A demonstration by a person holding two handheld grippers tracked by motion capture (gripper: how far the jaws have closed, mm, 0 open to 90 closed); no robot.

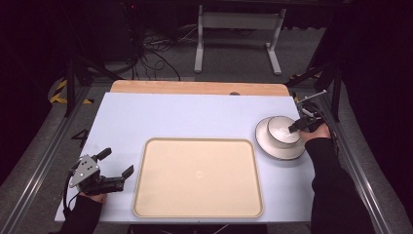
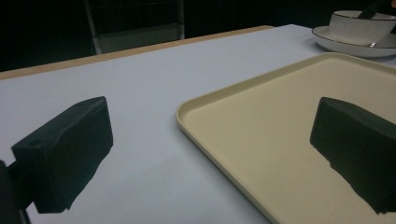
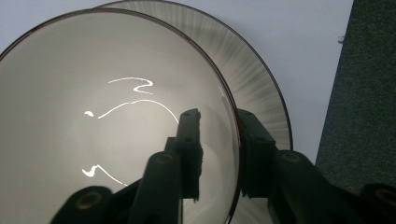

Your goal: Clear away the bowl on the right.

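Black fingers [image 3: 189, 140] of my right gripper [image 3: 217, 140] pinch the white bowl's [image 1: 284, 130] rim, one inside, one outside; it sits on a saucer [image 1: 272, 148] near the worktop's [image 1: 195, 114] right edge. My left gripper [image 1: 113, 168] gapes empty beside the beige tray [image 1: 197, 178].

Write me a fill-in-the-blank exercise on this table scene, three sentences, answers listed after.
1. The white bowl stands on a white ______.
2. The right gripper has one of its fingers inside the bowl and the other outside, closed on the bowl's ______.
3. The left gripper has its fingers spread ______, just left of the beige tray.

Missing words: plate; rim; open
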